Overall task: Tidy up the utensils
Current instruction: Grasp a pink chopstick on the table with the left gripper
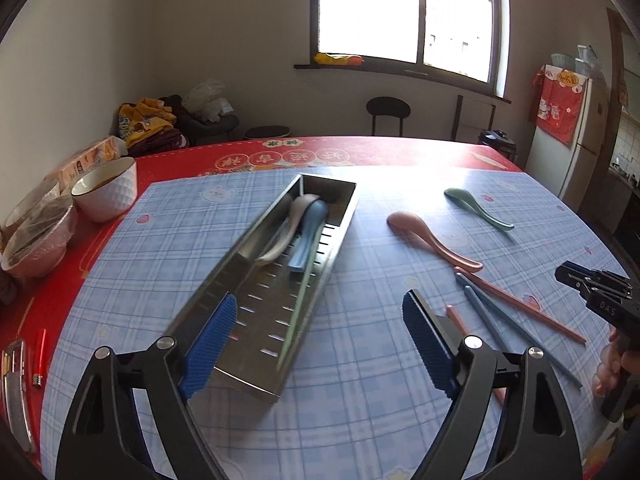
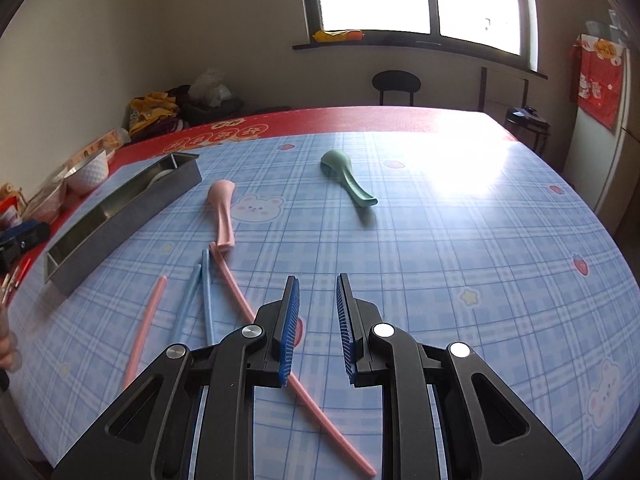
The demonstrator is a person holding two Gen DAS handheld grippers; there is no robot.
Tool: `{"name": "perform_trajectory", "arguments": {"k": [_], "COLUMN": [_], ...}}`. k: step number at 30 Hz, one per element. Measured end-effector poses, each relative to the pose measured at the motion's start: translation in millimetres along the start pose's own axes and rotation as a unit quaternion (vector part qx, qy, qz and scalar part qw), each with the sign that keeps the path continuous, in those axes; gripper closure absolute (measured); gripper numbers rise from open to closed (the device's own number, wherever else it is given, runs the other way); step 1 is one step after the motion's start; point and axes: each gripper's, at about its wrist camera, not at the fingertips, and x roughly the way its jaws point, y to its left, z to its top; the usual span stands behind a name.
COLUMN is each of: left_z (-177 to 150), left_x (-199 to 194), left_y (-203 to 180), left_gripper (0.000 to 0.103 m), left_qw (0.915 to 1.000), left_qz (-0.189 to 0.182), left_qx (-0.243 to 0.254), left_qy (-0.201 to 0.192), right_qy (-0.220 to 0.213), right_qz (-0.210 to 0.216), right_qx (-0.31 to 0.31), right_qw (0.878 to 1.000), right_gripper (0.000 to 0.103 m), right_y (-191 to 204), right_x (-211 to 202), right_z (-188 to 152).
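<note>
A steel perforated tray point(image 1: 264, 320) lies diagonally on the blue checked mat; it holds a white spoon point(image 1: 288, 224), a blue spoon point(image 1: 310, 236) and a pale green chopstick point(image 1: 298, 316). My left gripper point(image 1: 320, 300) stands wide open over the tray's near end, gripping nothing. To the right lie a pink spoon point(image 1: 424, 236), a green spoon point(image 1: 476, 206), pink chopsticks point(image 1: 520, 304) and blue chopsticks point(image 1: 492, 320). In the right wrist view my right gripper point(image 2: 318, 280) hovers with a narrow empty gap; a pink chopstick point(image 2: 260, 320) runs under its left finger, and the tray point(image 2: 132, 208) sits far left.
A white bowl point(image 1: 106, 190) and covered bowls point(image 1: 36, 240) stand at the table's left edge, with a red lighter point(image 1: 39, 356) nearer me. A hand point(image 1: 608, 364) holds the other gripper at the right. A black chair point(image 1: 388, 110) stands beyond the table.
</note>
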Motion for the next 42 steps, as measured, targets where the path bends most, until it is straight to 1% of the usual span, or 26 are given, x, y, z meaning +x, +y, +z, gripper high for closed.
{"name": "perform_trajectory", "arguments": {"k": [4,7,9,11,15,19,21,22,25,26,28,31,37,40,42], "left_z": [-6.7,-12.2,-16.6,-19.9,-27.0,-32.2,-35.4,-36.7,-38.0,-37.6,-36.5,-31.7,-20.9,-18.4,-18.5], "left_x": [9.4,21.7,30.0,36.8,45.5,52.8,55.7,57.0,56.3,56.8,58.4,64.3,78.8,81.2,80.6], "left_y": [-31.9,-51.3,-63.1,-73.8,-95.7,-107.7,-111.1,-112.5,-117.1,-116.8,-114.4,-107.6,-83.6,-77.9,-75.5], "left_gripper": [0.028,0.037,0.046,0.050,0.060,0.068,0.078,0.080,0.086,0.090,0.090,0.093,0.096,0.096,0.096], "left_qw": [0.9984,0.9952,0.9921,0.9894,0.9854,0.9824,0.9807,0.9800,0.9812,0.9817,0.9828,0.9847,0.9881,0.9877,0.9876], "left_qz": [-0.041,-0.067,-0.083,-0.094,-0.105,-0.104,-0.104,-0.104,-0.093,-0.090,-0.083,-0.063,-0.029,-0.032,-0.027], "left_qx": [0.007,0.004,-0.001,-0.001,0.020,0.032,0.034,0.035,0.048,0.050,0.048,0.049,0.044,0.053,0.061], "left_qy": [0.039,0.071,0.093,0.110,0.133,0.152,0.162,0.166,0.162,0.160,0.157,0.155,0.144,0.143,0.142], "right_qy": [0.001,0.007,0.009,0.010,0.010,0.009,0.009,0.009,0.013,0.013,0.014,0.015,0.018,0.019,0.021], "right_qz": [0.018,0.022,0.022,0.025,0.035,0.047,0.053,0.056,0.062,0.064,0.066,0.068,0.073,0.075,0.076], "right_qx": [0.025,0.032,0.032,0.029,0.028,0.040,0.047,0.049,0.052,0.051,0.050,0.050,0.057,0.059,0.058], "right_qw": [1.000,0.999,0.999,0.999,0.999,0.998,0.997,0.997,0.997,0.997,0.996,0.996,0.996,0.995,0.995], "right_gripper": [0.083,0.083,0.083,0.083,0.083,0.083,0.083,0.083,0.083,0.083,0.083,0.083,0.083,0.083,0.083], "right_y": [-8.4,-9.5,-8.7,-7.3,-7.4,-13.2,-16.3,-17.3,-18.9,-19.0,-18.5,-18.2,-21.2,-22.1,-22.2], "right_x": [1.2,4.2,5.7,6.1,6.1,5.2,5.1,5.2,5.8,6.0,6.0,6.4,7.9,8.5,9.2], "right_z": [0.5,0.6,0.8,0.4,0.2,-0.3,-0.4,-0.6,-0.6,-0.5,-0.6,-0.4,-0.1,-0.2,-0.2]}}
